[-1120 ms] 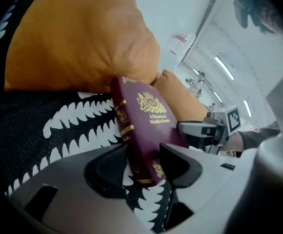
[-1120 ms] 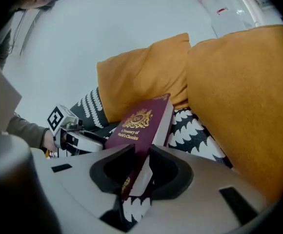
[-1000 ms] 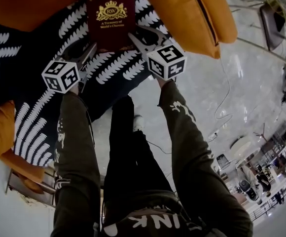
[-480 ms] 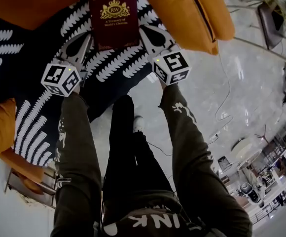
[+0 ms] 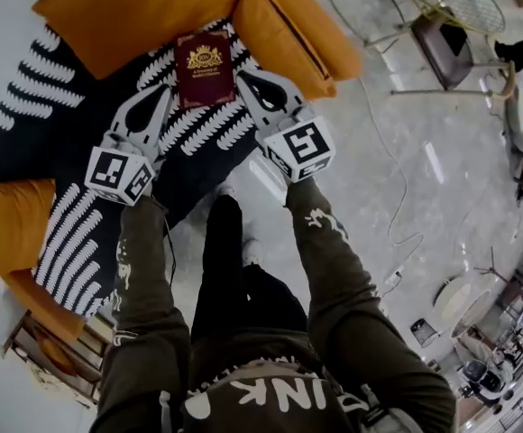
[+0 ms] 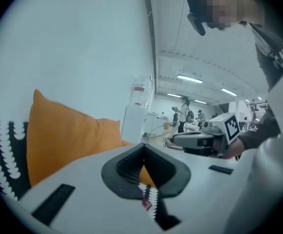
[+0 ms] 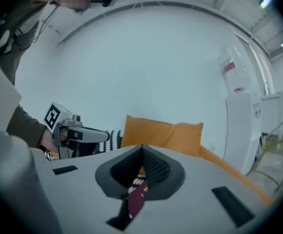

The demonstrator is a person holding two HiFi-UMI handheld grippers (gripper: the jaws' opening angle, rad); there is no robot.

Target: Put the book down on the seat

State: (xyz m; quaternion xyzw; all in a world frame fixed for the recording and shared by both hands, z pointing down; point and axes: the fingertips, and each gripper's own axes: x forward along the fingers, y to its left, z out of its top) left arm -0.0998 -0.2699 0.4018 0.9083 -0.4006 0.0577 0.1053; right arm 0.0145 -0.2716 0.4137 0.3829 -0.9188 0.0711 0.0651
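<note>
A dark red book with gold print lies flat on the seat, which has a black cover with white leaf marks. My left gripper hovers just left of the book's near corner, shut and empty. On the other side my right gripper is also shut with nothing in it, close to the book's right edge. Neither touches the book. In the left gripper view the jaws meet in front of an orange cushion. Through the right gripper's shut jaws a strip of the book shows below.
Orange cushions stand behind the book, to its right and at the seat's left end. A cable runs over the pale floor. A wire-frame chair stands at the upper right, a wooden crate at the lower left.
Both grippers let go of the book's near corners, shut, and drew back toward me. The book stays flat on the seat. The head view has pulled back and shows more of the seat.
</note>
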